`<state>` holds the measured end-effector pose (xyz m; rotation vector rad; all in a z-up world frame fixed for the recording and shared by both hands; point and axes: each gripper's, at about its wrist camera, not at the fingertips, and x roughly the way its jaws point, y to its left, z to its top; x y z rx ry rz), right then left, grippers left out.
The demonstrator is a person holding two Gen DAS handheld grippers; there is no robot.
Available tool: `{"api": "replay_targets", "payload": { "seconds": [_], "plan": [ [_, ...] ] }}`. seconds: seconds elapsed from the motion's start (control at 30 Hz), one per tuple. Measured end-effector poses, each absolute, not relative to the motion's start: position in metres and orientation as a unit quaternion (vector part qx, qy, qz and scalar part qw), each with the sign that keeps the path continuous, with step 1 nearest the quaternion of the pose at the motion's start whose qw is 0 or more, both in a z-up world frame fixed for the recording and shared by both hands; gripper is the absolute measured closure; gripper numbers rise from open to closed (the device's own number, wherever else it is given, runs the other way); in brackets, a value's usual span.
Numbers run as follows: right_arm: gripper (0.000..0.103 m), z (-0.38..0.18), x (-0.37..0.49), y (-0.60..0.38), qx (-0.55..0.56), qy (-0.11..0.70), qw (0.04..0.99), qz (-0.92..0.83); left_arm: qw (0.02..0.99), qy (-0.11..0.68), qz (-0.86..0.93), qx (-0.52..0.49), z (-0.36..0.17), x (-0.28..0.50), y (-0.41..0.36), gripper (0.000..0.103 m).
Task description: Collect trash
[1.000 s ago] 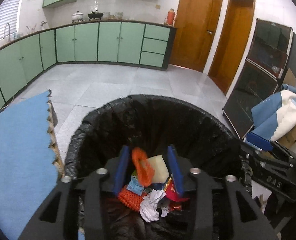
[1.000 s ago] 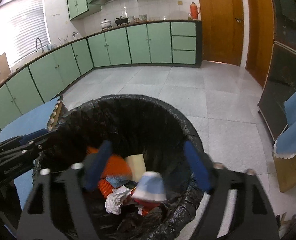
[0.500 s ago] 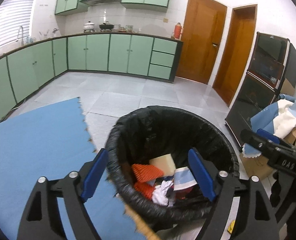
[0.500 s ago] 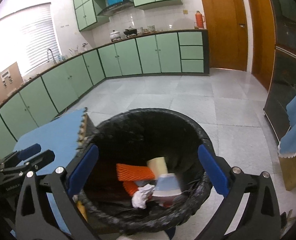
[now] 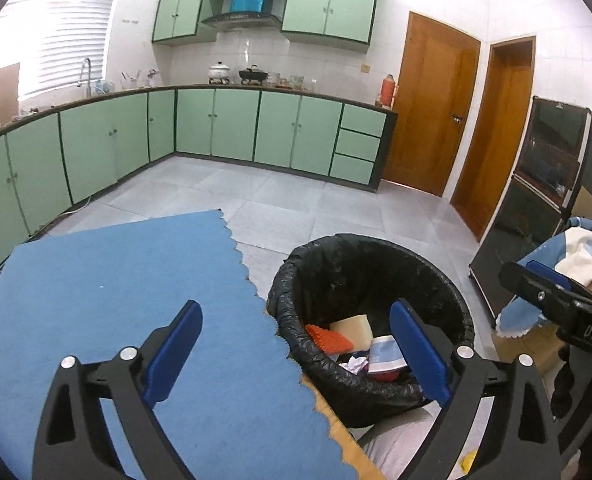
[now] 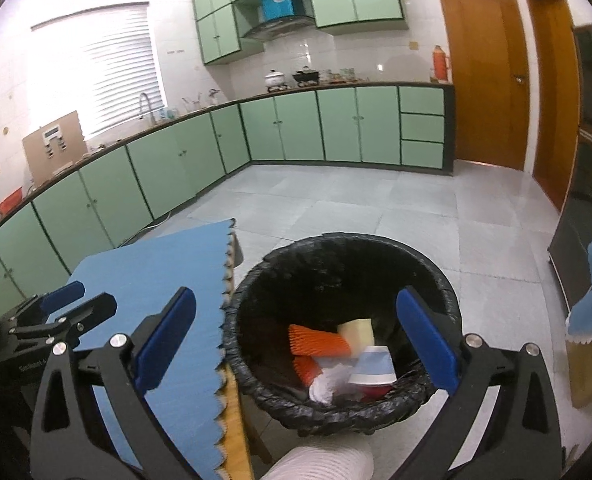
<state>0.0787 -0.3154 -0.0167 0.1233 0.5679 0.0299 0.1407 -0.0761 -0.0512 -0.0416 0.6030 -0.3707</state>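
A black-lined trash bin (image 5: 376, 256) stands on the floor beside the table; it also shows in the right wrist view (image 6: 336, 248). Inside lie an orange net (image 6: 316, 338), a pale sponge (image 6: 358, 332), a blue-white paper cup (image 6: 374, 366) and crumpled white paper (image 6: 324, 386). My left gripper (image 5: 296, 350) is open and empty, raised over the table edge and bin rim. My right gripper (image 6: 296, 340) is open and empty above the bin. The left gripper shows at the left of the right wrist view (image 6: 62, 312).
A blue mat (image 5: 116, 300) covers the table left of the bin. Green cabinets (image 5: 236, 128) line the far walls. A black cabinet (image 5: 544, 208) and a box with blue cloth (image 5: 576, 260) stand right. The right gripper's arm (image 5: 556, 300) reaches in there.
Both grippers opened wide, dropped the orange net and the paper cup into the bin, then pulled up and back. The left one now sits over the blue mat.
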Motion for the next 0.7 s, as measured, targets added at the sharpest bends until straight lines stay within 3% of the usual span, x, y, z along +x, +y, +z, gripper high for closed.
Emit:
{"api": "replay_targets", "payload": {
  "seconds": [0.7],
  "plan": [
    [0.005,0.015,0.039,-0.282,0.034,0.25,0.967,0.045,0.949,0.257,-0.18,-0.03,-0.022,0.094,-0.061,0.008]
  ]
}}
